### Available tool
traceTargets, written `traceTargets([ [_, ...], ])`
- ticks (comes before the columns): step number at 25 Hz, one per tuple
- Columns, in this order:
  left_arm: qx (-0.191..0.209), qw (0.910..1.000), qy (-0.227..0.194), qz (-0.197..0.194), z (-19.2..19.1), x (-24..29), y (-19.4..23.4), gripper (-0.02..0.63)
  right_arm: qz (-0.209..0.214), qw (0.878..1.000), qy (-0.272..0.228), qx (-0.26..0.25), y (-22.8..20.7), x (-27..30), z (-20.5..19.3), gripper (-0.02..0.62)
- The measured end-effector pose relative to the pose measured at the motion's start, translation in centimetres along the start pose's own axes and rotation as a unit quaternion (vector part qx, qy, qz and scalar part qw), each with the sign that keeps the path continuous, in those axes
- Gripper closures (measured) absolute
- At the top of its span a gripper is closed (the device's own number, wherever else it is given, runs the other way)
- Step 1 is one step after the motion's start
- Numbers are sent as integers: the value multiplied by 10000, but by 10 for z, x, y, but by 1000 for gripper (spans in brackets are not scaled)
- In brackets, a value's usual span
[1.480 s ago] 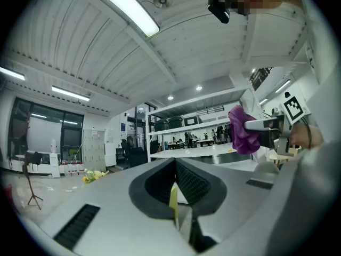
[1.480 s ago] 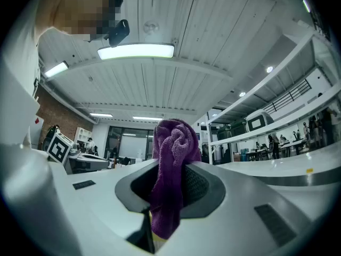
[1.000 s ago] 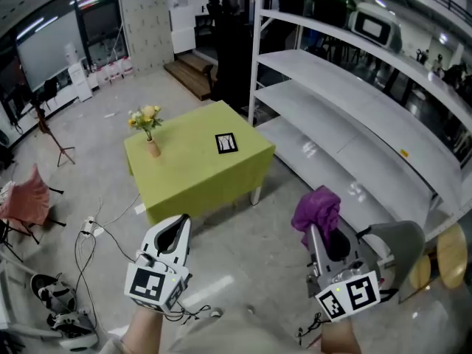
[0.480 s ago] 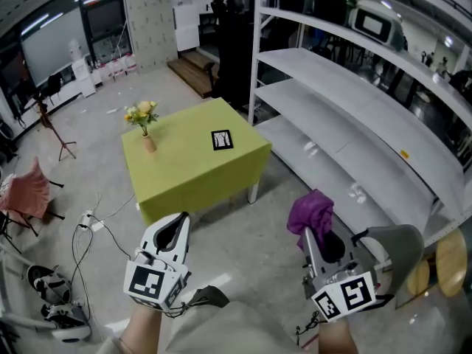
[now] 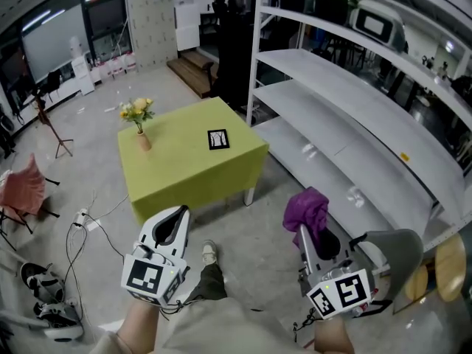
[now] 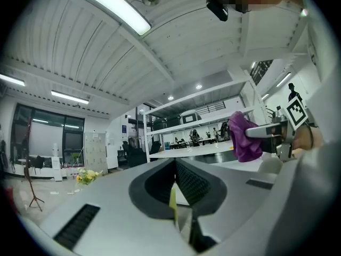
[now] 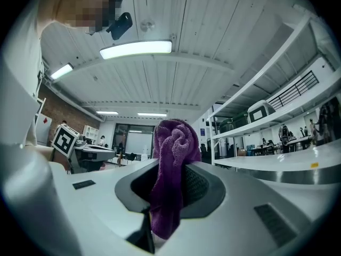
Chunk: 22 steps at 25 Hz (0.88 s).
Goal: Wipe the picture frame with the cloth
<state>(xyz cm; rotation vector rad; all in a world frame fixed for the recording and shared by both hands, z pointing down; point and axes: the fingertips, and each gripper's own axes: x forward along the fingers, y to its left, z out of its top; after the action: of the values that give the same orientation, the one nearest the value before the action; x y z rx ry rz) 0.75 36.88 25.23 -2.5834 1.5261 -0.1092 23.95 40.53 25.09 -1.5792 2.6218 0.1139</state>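
Your right gripper clamps the purple cloth, your left gripper is pressed together, empty, and the picture frame lies on the green table, well apart from both.

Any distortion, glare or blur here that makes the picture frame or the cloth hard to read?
Head view: wide-angle bowing curves the shelving; the picture frame is small but in focus and evenly lit. Left gripper view: strong fisheye, dark corners, ceiling light blown out. Right gripper view: same fisheye; the cloth is crisp.
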Motion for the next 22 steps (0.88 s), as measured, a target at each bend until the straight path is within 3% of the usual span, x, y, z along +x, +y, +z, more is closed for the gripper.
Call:
traceTargets([
  [10,-47,10000,6,-22,-20,50,36,598,64,10000,73,20,-17,67,-24,511],
  [22,-91,9988,431,-192,-49,154,124,598,176,9986,476,146,-46,214,-51,511],
])
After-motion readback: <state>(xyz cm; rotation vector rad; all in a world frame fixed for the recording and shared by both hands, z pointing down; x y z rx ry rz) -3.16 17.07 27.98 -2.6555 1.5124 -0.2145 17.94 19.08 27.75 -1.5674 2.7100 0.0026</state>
